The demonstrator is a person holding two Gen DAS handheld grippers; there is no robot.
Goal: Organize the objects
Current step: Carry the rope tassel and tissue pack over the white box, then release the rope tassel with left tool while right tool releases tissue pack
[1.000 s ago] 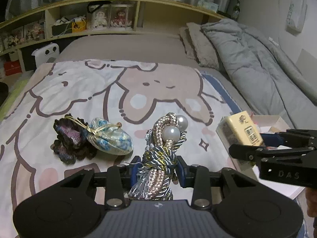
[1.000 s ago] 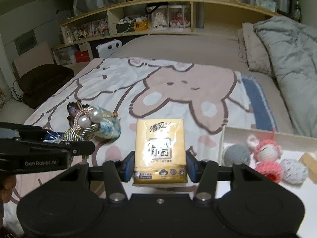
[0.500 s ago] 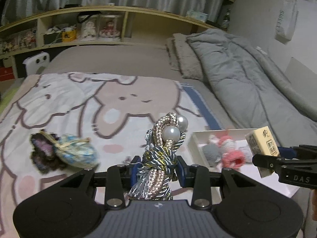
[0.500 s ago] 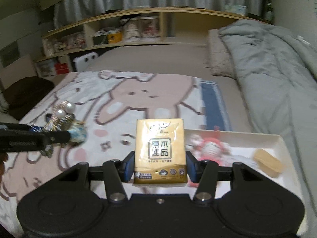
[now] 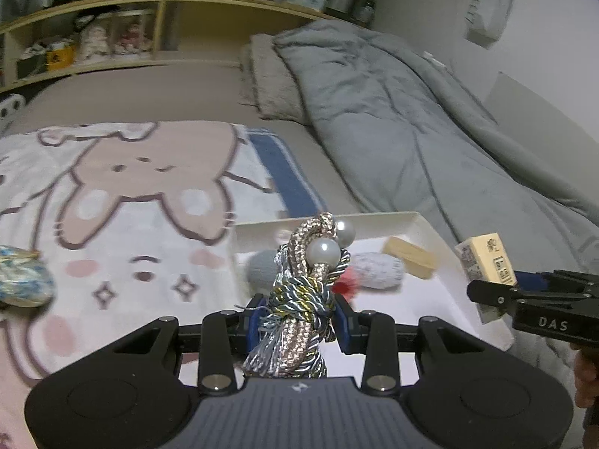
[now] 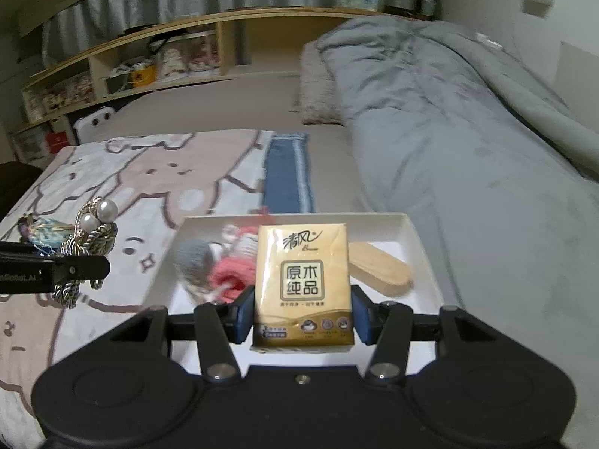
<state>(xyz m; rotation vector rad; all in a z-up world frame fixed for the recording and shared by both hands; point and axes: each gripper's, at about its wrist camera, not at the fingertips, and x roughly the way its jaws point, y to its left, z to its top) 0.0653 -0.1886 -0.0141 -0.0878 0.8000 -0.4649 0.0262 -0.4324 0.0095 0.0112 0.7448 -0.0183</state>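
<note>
My left gripper [image 5: 299,318] is shut on a braided rope tassel with two pearl beads [image 5: 303,292], held above the near left part of a white tray [image 5: 419,220]. My right gripper [image 6: 302,314] is shut on a yellow tissue pack [image 6: 302,284], held upright over the tray [image 6: 408,220]. In the right wrist view the tassel [image 6: 88,243] and left gripper [image 6: 52,267] are at the left. In the left wrist view the tissue pack [image 5: 485,258] and right gripper [image 5: 498,293] are at the right.
The tray holds grey [image 6: 192,258] and pink [image 6: 232,273] crochet toys and a tan block [image 6: 378,267]. A blue patterned pouch [image 5: 22,280] lies on the bunny blanket [image 5: 123,194] to the left. A grey duvet [image 5: 411,131] is at the right, shelves [image 6: 149,71] at the back.
Both grippers have moved right with their loads, from over the blanket to over the white tray. The pouch has slid to the left edge of view.
</note>
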